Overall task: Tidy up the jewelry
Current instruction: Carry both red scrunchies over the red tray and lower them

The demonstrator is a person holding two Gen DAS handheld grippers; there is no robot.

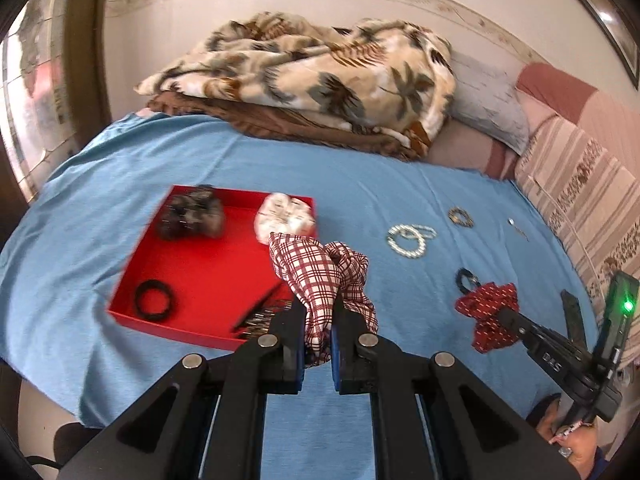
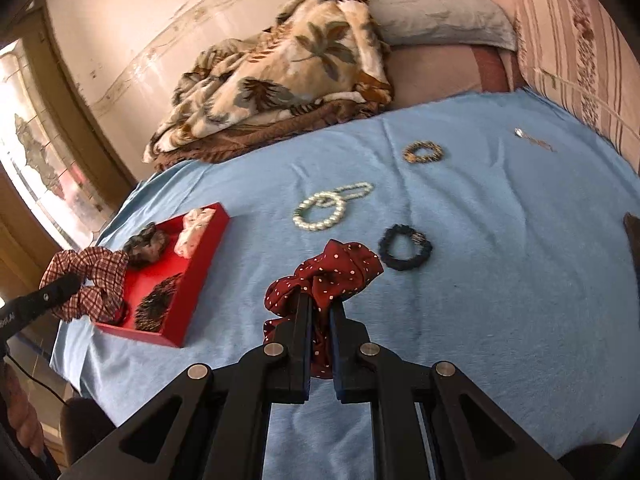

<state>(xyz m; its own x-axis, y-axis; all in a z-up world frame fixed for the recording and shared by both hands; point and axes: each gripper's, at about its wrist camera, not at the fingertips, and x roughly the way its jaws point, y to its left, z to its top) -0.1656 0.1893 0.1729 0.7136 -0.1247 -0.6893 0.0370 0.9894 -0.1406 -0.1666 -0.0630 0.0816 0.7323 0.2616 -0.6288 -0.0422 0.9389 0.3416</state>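
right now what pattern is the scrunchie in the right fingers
Dark red with small white dots; the scrunchie shows best in the right wrist view.

Plaid scrunchie (image 1: 320, 276) gripped above red tray (image 1: 200, 280), dotted scrunchie (image 2: 324, 276) gripped

Open blue sheet (image 2: 500, 280) lies to my right and near me. Ahead, the pearl bracelets (image 2: 324, 208) and dark scrunchie (image 2: 405, 248) break up the middle. The red tray (image 1: 200, 264) blocks the left; the folded blanket (image 1: 304, 76) closes off the far side.
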